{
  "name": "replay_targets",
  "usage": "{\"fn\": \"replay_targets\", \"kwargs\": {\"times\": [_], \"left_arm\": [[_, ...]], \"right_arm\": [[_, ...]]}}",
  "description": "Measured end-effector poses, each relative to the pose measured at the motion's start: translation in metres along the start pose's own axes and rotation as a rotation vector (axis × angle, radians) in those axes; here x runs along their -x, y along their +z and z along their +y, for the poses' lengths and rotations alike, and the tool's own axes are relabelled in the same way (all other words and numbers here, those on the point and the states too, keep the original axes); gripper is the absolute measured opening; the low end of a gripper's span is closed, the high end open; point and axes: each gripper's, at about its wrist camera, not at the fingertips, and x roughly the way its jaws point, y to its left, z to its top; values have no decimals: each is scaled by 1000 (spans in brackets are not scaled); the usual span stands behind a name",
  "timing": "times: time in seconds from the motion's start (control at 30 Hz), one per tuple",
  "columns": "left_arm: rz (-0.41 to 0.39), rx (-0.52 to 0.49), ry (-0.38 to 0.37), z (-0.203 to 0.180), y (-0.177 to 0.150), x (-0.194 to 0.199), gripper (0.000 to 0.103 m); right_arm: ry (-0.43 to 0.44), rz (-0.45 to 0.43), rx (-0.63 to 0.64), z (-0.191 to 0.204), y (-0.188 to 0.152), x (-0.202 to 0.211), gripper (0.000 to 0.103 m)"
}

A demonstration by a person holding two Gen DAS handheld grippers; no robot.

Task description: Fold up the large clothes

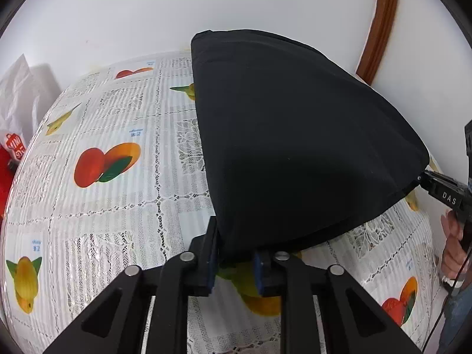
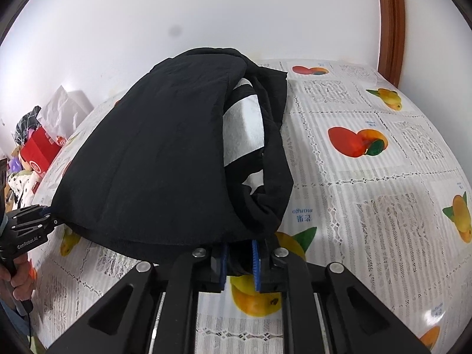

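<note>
left wrist view: both tools clamped on black garment [image 1: 295, 147] over fruit-print tablecloth [image 1: 118, 206], white wall [image 1: 147, 14] behind.

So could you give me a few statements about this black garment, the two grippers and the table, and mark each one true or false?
1. Both the left gripper and the right gripper are shut on the black garment. True.
2. The garment is plain black all over. False: a white patch shows between its layers.
3. The tablecloth is printed with fruit. True.
4. The garment lies spread flat in a single layer. False: it is folded over, with its near edge lifted off the cloth.
5. A red box sits beyond the table's left side. True.
</note>
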Motion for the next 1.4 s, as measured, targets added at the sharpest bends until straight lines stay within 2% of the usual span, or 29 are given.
{"fn": "replay_targets", "kwargs": {"times": [0.03, 0.2, 0.4, 0.5, 0.6, 0.67, 0.7, 0.8, 0.83, 0.9, 0.97, 1.0, 1.07, 1.1, 1.13, 1.17, 1.27, 1.3, 1.4], "left_arm": [[-7, -8, 11, -1, -1, 1, 12], [-18, -63, 64, -6, -13, 12, 9], [2, -17, 24, 6, -32, 34, 9], [26, 0, -1, 7, -46, 43, 9], [31, -6, 3, 5, -56, 50, 11], [38, -7, 3, 6, -60, 55, 14], [42, 0, -7, 7, -61, 57, 15], [40, 22, -28, 11, -65, 68, 28], [24, 20, -36, 11, -68, 74, 36], [-15, 14, -34, 10, -71, 84, 50], [-51, 0, -26, 7, -71, 90, 52], [-54, 0, -21, 7, -70, 89, 52], [-47, 13, -10, 4, -63, 80, 51], [-39, 19, -10, 3, -61, 75, 51], [-27, 24, -5, 3, -58, 70, 51], [-10, 31, -1, 1, -56, 63, 51], [-1, 36, -5, 1, -55, 58, 51], [-10, 30, -5, 0, -56, 60, 51], [-50, 31, -15, -1, -58, 69, 51]], "right_arm": [[1, -4, 3, 1, 0, 0, 9], [17, -12, 43, 8, -3, 6, 6], [69, -5, 62, 17, -15, 20, 6], [53, 4, 85, 22, -21, 26, 9], [29, 35, 112, 24, -29, 38, 11], [23, 33, 144, 28, -34, 52, 12], [26, 17, 169, 31, -36, 63, 16], [54, -41, 203, 39, -36, 89, 44], [64, -73, 207, 41, -33, 95, 47], [80, -106, 191, 43, -26, 100, 47], [82, -104, 156, 45, -18, 92, 47], [83, -100, 131, 45, -14, 84, 45], [73, -65, 86, 46, -7, 63, 32], [59, -22, 58, 45, -3, 49, 11], [71, 11, 39, 45, 0, 40, 2], [124, 20, 15, 44, 1, 40, 2], [269, -142, 2, 38, -1, 77, 2], [260, -155, 4, 37, -5, 81, 2], [145, -67, 18, 37, -16, 62, 3]]}}
